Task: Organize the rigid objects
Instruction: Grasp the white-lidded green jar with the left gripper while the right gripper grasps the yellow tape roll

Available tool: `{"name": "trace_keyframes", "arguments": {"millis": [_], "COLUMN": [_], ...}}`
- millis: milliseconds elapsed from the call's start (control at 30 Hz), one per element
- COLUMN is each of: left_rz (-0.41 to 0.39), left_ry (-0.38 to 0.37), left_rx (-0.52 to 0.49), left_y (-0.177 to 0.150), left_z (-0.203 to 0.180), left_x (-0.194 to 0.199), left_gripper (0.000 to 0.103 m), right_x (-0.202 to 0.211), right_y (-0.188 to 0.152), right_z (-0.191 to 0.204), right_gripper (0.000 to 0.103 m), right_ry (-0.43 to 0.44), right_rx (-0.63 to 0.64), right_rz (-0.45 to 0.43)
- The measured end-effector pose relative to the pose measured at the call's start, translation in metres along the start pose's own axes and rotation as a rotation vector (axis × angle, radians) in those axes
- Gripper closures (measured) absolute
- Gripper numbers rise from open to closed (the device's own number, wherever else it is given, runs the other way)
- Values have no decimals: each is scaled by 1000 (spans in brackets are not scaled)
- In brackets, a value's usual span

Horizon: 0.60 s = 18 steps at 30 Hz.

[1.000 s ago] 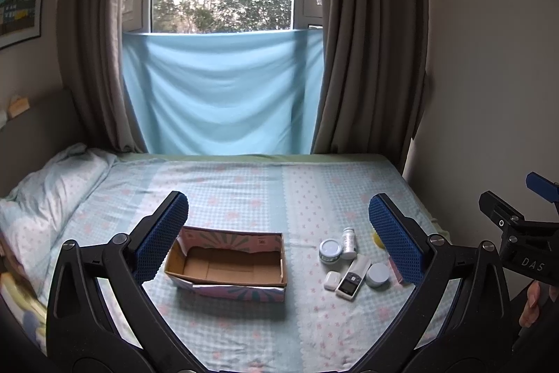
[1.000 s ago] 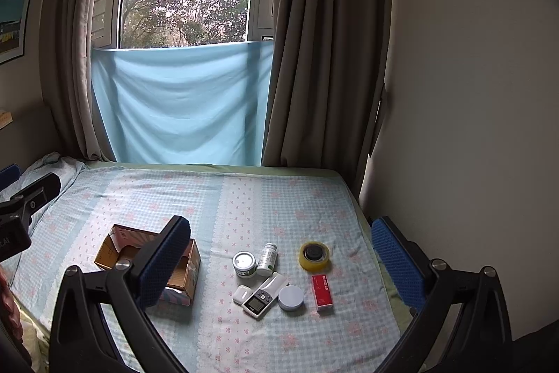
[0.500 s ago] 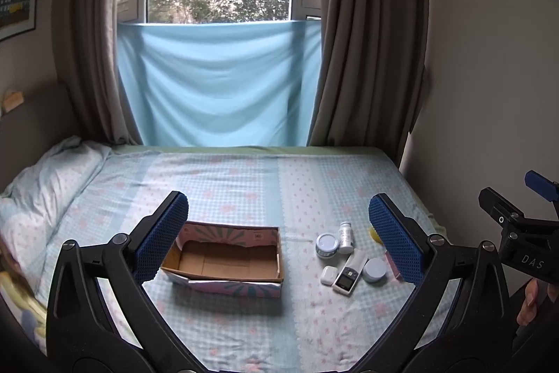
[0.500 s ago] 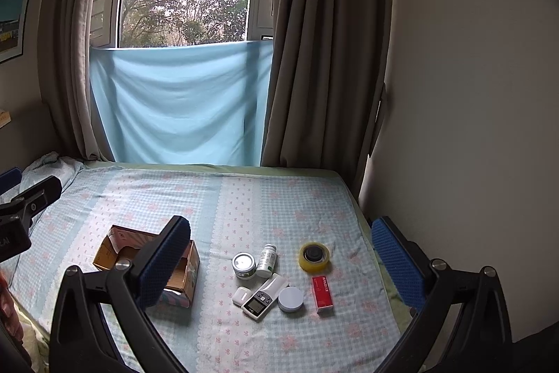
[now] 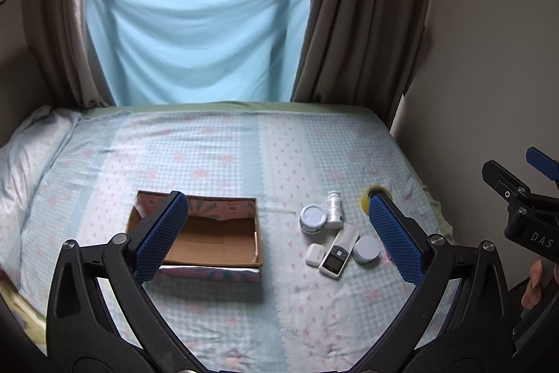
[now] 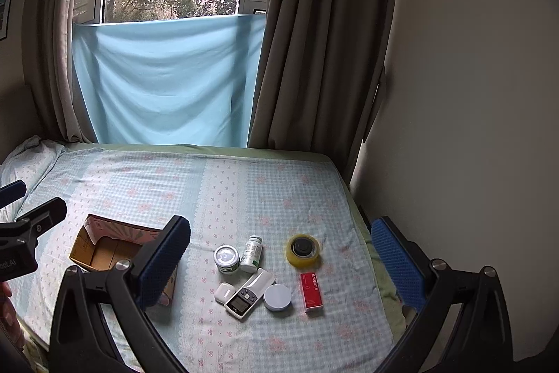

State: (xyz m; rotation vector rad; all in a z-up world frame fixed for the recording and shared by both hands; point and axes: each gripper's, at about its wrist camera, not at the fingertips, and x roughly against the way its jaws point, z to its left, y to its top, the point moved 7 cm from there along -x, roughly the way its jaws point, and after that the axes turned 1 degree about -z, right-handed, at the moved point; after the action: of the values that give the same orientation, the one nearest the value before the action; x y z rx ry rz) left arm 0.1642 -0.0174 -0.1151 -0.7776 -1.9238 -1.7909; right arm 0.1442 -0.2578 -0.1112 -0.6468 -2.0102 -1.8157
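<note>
Both grippers are held above the near end of the bed (image 6: 297, 191), the left gripper (image 5: 277, 235) and the right gripper (image 6: 279, 259) each with jaws spread wide and nothing between them. An open cardboard box (image 5: 213, 233) is seen to the left. To its right are clustered a tin (image 6: 226, 258), a bottle (image 6: 252, 253), a tape roll (image 6: 303, 250), a red box (image 6: 312, 292), a round lid (image 6: 277, 297), an earbud case (image 6: 223, 292) and a small device (image 6: 244, 300).

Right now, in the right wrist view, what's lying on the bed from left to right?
Box → earbud case → white bottle → round lid → red packet
</note>
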Motion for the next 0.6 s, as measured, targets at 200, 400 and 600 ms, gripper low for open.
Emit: {"name": "trace_keyframes", "arguments": {"millis": [200, 400, 600], "left_rz": [113, 212, 325], "left_ry": [38, 47, 19], "left_rx": [-40, -132, -200], "left_y": [-22, -56, -117], "left_z": [-20, -51, -74], "left_x": [-90, -199, -314], "left_gripper": [0, 0, 0], "right_x": [-86, -186, -293], "right_y": [-16, -46, -107], "right_z": [-20, -41, -61], "right_gripper": [0, 0, 0], "right_ry": [27, 57, 70], "right_rx": [24, 64, 11], "right_rz": [80, 145, 229]}}
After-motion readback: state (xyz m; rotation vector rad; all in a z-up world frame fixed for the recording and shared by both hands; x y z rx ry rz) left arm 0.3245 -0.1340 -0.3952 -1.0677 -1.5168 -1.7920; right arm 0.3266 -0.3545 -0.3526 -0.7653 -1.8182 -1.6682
